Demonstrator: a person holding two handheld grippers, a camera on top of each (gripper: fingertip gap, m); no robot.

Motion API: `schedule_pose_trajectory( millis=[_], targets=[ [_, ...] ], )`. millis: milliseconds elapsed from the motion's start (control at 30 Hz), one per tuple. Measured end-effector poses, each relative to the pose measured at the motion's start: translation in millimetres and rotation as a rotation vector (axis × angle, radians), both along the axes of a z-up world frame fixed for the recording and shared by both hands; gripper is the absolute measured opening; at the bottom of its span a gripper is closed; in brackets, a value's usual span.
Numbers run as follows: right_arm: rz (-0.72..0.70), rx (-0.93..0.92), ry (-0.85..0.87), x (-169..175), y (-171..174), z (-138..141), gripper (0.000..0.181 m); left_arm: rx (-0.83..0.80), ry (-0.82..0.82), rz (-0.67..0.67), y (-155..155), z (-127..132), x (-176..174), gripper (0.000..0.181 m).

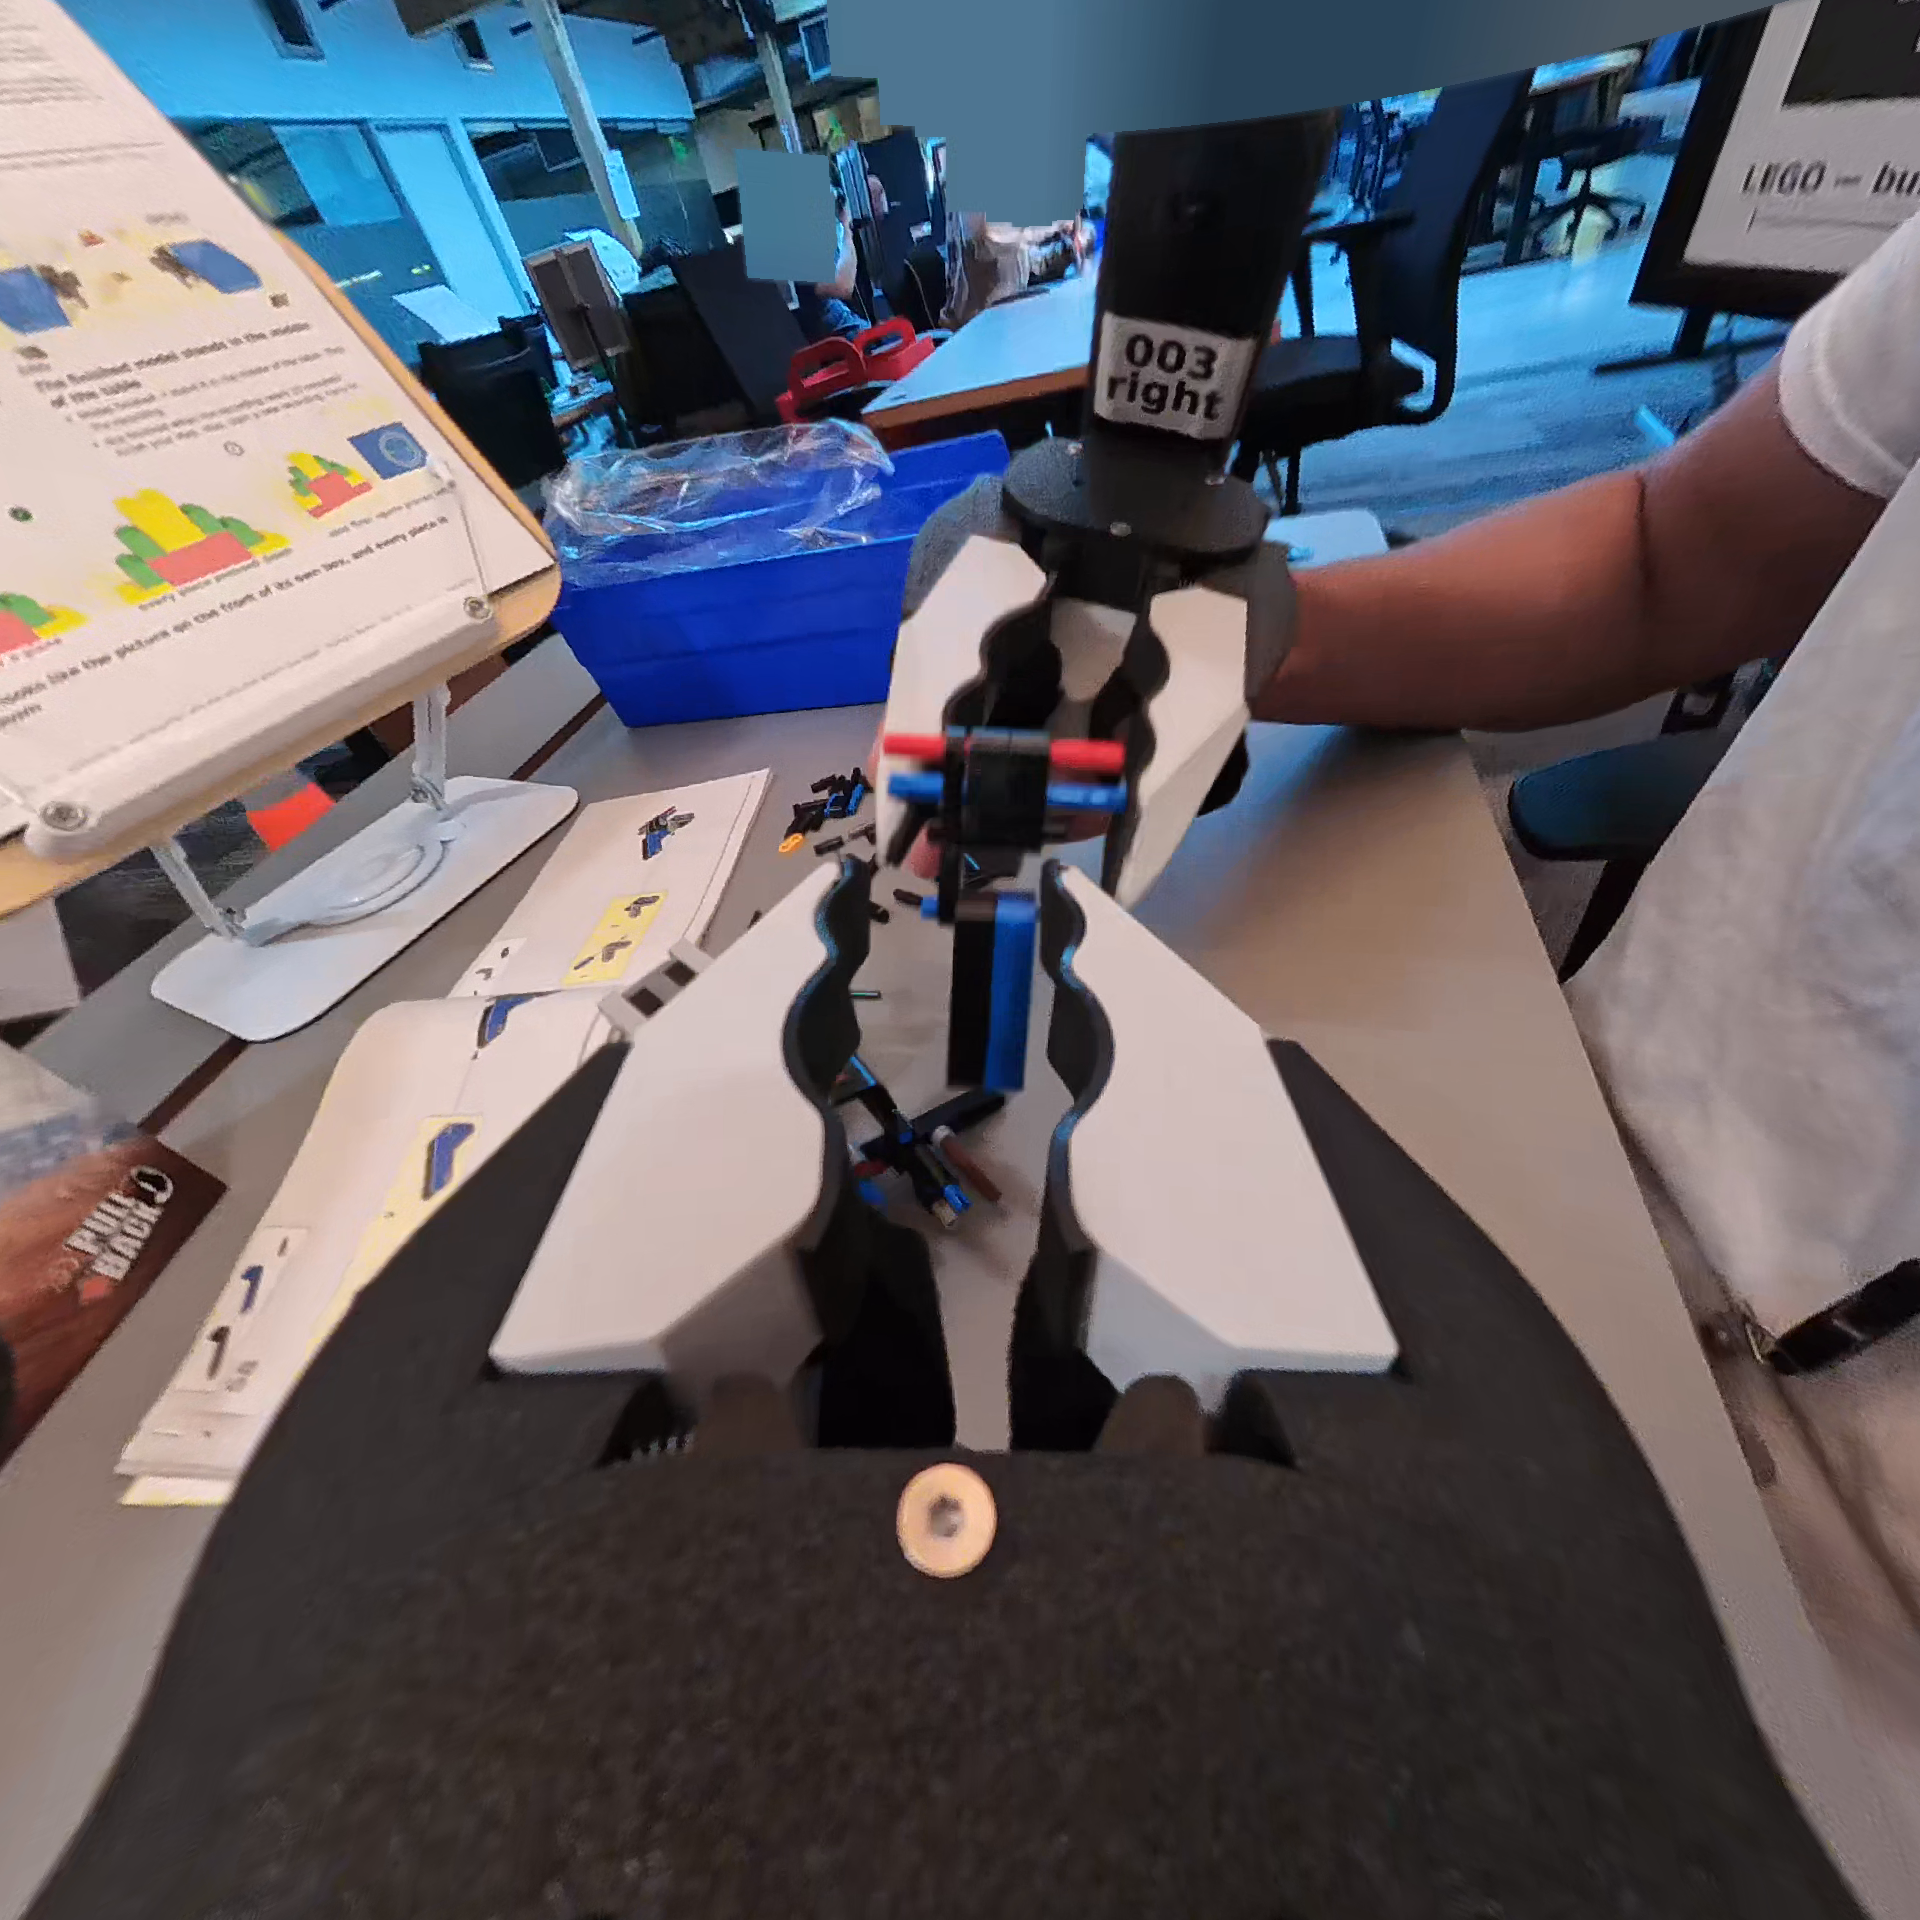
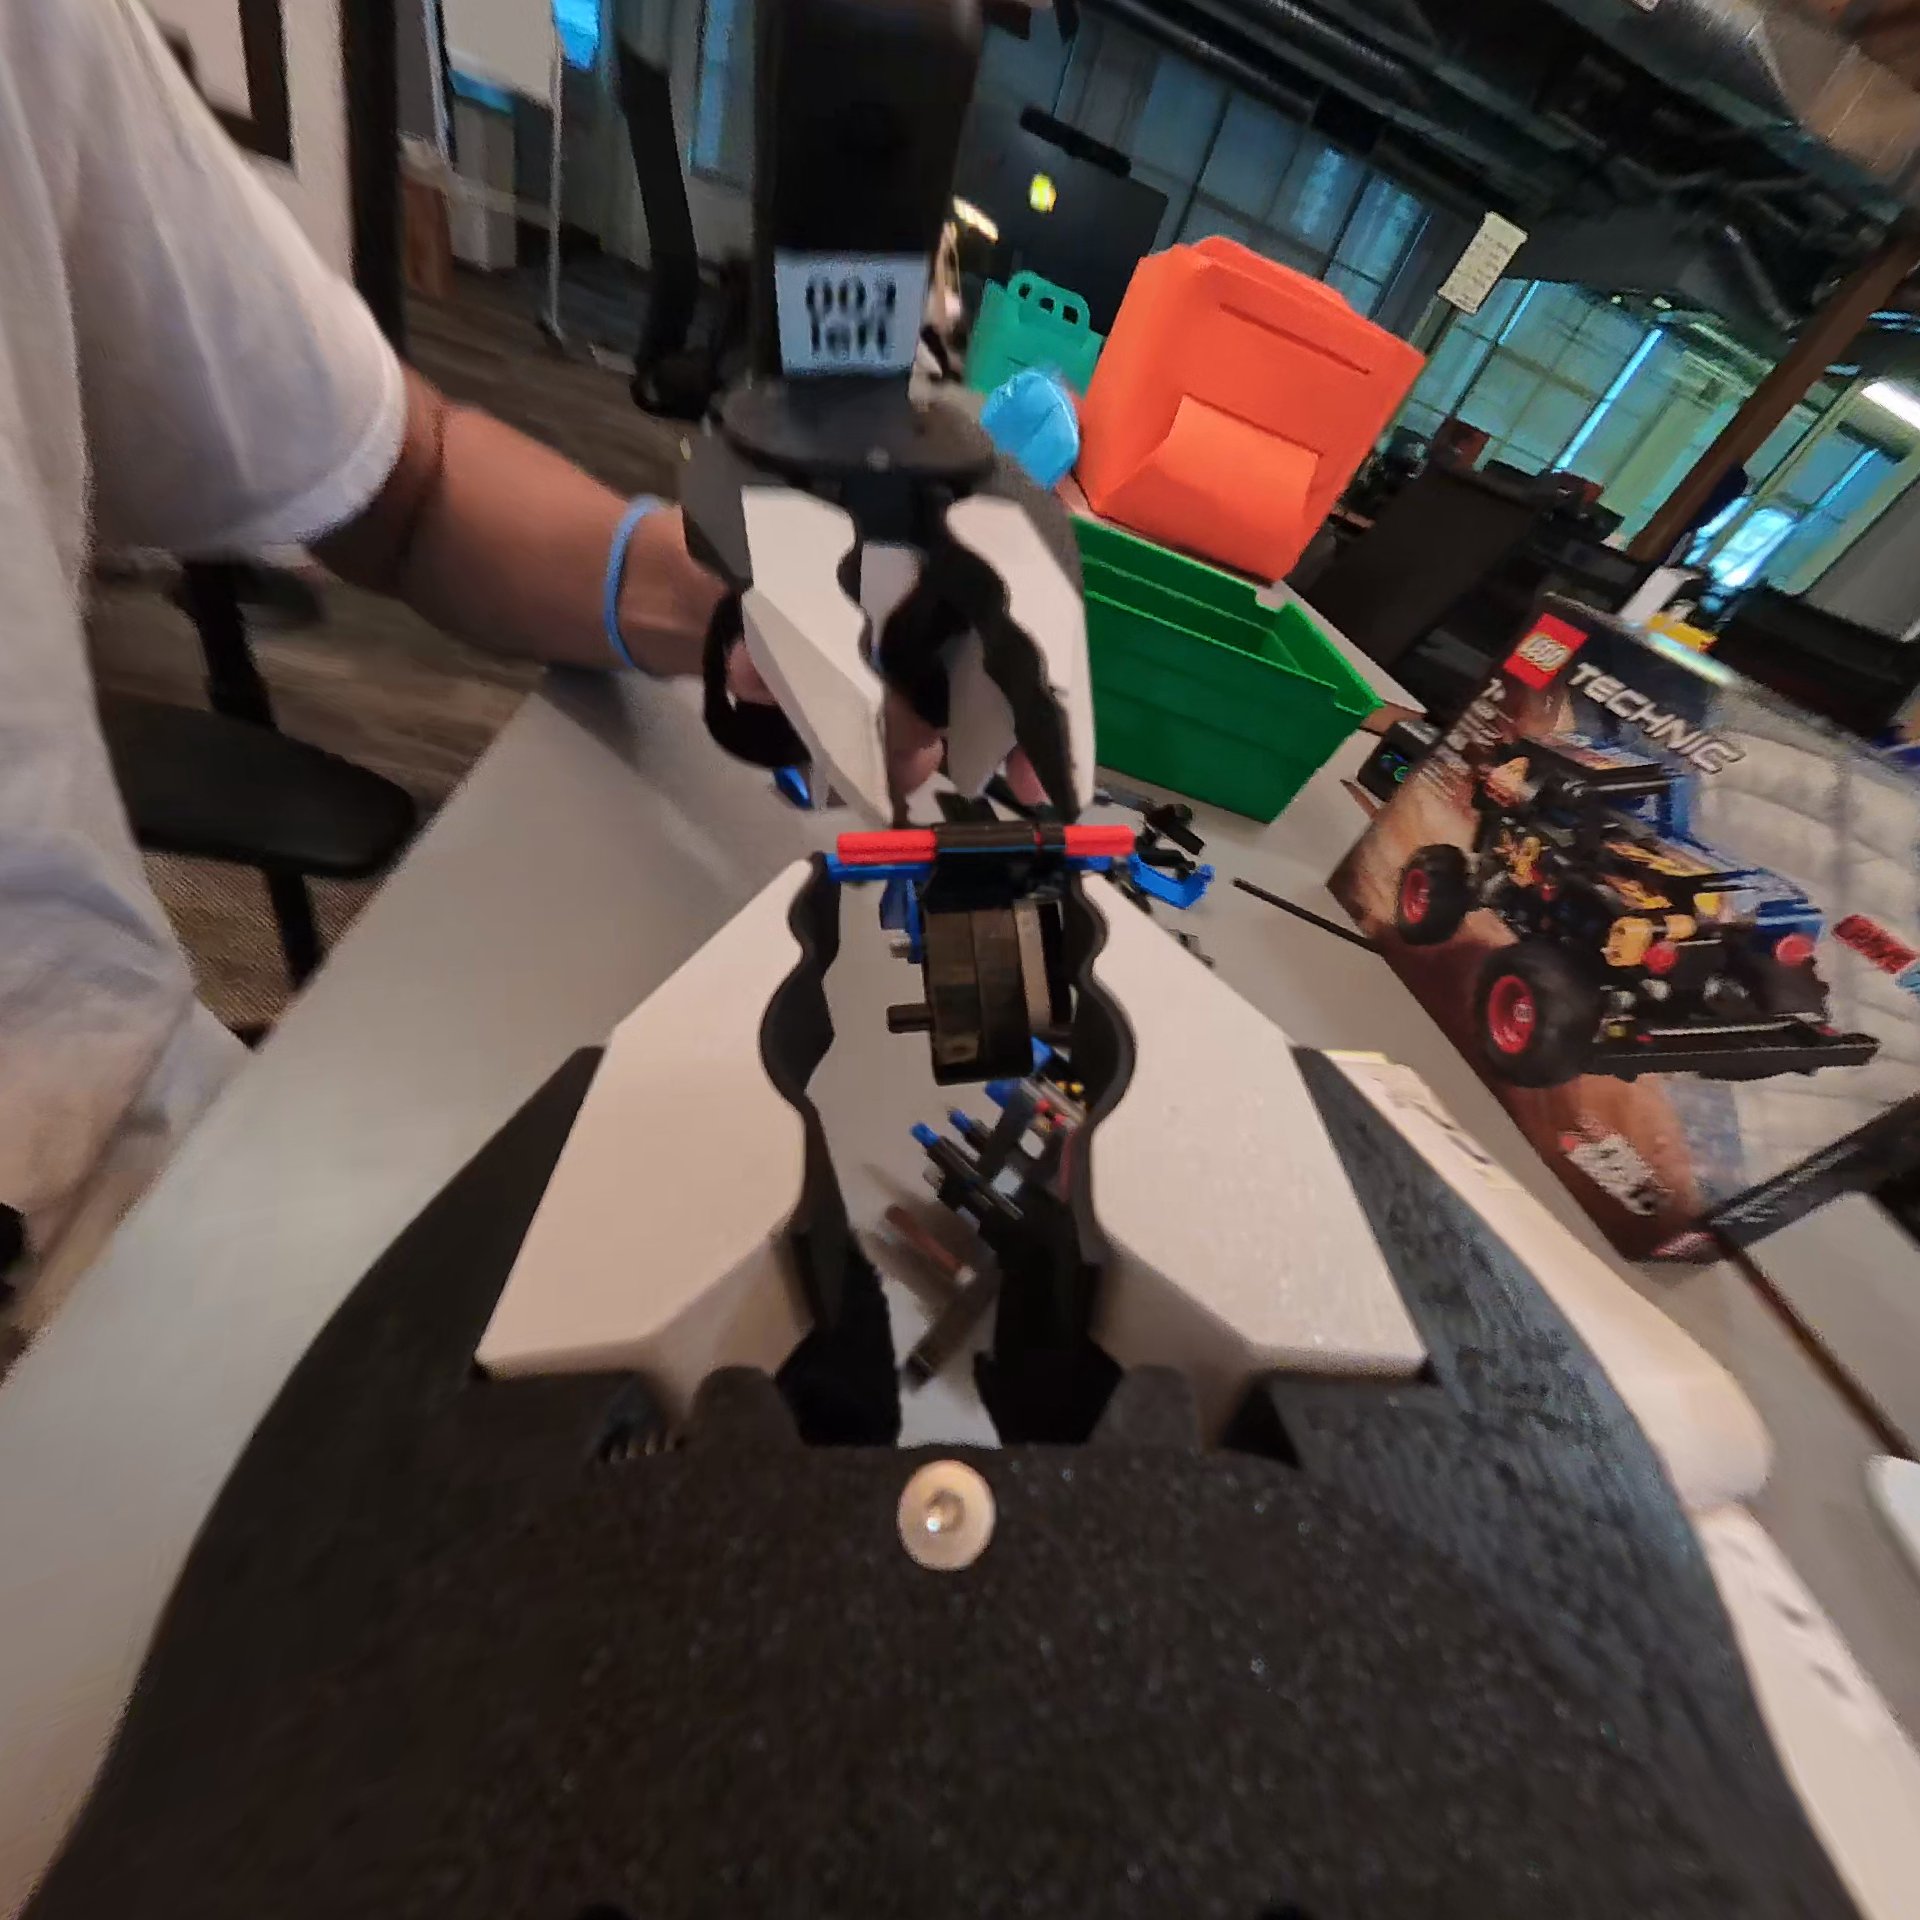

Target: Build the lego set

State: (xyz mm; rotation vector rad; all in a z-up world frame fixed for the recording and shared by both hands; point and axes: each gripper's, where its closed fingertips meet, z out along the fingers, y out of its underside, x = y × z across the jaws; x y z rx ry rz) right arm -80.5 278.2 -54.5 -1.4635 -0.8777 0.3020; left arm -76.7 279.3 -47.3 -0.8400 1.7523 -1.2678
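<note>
A small lego assembly (image 1: pixel 1000 800) of black and blue parts, with a red axle (image 2: pixel 883 846) and a blue axle across its top, is held up above the grey table (image 1: pixel 1351 935). My right gripper (image 2: pixel 951 883) is shut on it, its pads against the two sides; it also shows in the left wrist view (image 1: pixel 1013 847), pointing down. My left gripper (image 1: pixel 954 883) faces it and is open. The assembly's hanging blue-and-black beam (image 1: pixel 992 987) lies between its fingers, nearer the right-hand pad. The left gripper's tips sit just behind the red axle in the right wrist view (image 2: pixel 966 805).
Loose small pieces (image 1: pixel 920 1153) lie on the table under the grippers, with more farther back (image 1: pixel 831 800). An open instruction booklet (image 1: pixel 623 914), a sheet on a stand (image 1: pixel 208 468) and a blue bin (image 1: pixel 748 623) are on one side; a green bin (image 2: pixel 1195 675), an orange box (image 2: pixel 1236 405) and the set's box (image 2: pixel 1610 935) on the other.
</note>
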Motion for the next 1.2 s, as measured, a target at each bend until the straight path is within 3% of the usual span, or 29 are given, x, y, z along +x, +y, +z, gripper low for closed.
schedule_pose_trajectory(
  millis=[200,400,567,767,1133,1200],
  targets=[
    [-0.042,0.061,-0.111,-5,1,-6,0.042,0.209,0.046,-0.003,-9,-5,8,0.027],
    [-0.068,0.062,-0.175,-1,4,-15,0.042,0.28,0.105,-0.022,-7,-15,10,0.026],
    [-0.086,0.013,-0.168,3,6,-20,0.042,0.392,0.063,0.018,-6,-21,14,0.019],
    [-0.054,-0.004,-0.131,2,3,-21,0.042,0.298,0.03,0.002,-9,-23,13,0.018],
    [-0.055,-0.072,-0.171,2,5,-33,0.043,0.291,0.05,0.002,-5,-33,13,0.018],
    [-0.024,-0.112,-0.164,1,1,-34,0.051,0.289,0.044,0.014,-2,-36,14,0.018]
  ],
)
